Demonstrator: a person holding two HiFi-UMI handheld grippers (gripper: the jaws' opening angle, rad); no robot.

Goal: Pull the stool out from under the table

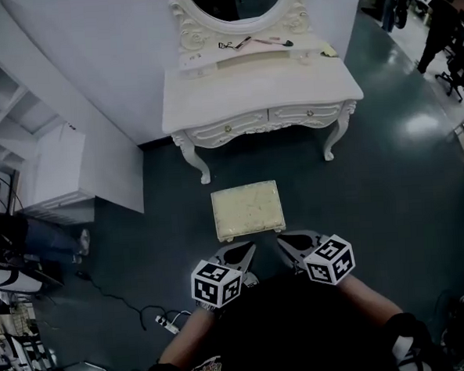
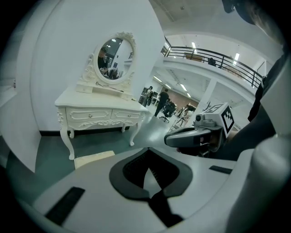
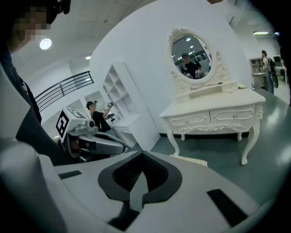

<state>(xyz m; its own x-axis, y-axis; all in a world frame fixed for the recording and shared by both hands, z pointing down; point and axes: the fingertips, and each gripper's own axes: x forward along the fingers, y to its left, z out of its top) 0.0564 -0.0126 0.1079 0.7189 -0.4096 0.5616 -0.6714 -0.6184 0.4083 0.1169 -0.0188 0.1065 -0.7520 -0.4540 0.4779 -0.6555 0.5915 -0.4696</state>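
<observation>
The cream cushioned stool point(image 1: 247, 210) stands on the dark green floor in front of the white dressing table point(image 1: 211, 96), clear of its legs. Just short of the stool's near edge, my left gripper point(image 1: 248, 252) and right gripper point(image 1: 285, 242) hover side by side close to my body. Both are shut, hold nothing and do not touch the stool. In the left gripper view the shut jaws point(image 2: 148, 174) point towards the table point(image 2: 97, 107), with a corner of the stool point(image 2: 93, 158) below. The right gripper view shows its shut jaws point(image 3: 141, 176), the stool's edge point(image 3: 191, 160) and the table point(image 3: 213, 109).
A white shelf unit point(image 1: 58, 164) stands against the wall at the left. A power strip with its cable point(image 1: 166, 322) lies on the floor at my left. An oval mirror point(image 1: 236, 0) tops the table. People and office chairs point(image 1: 442, 27) are at the far right.
</observation>
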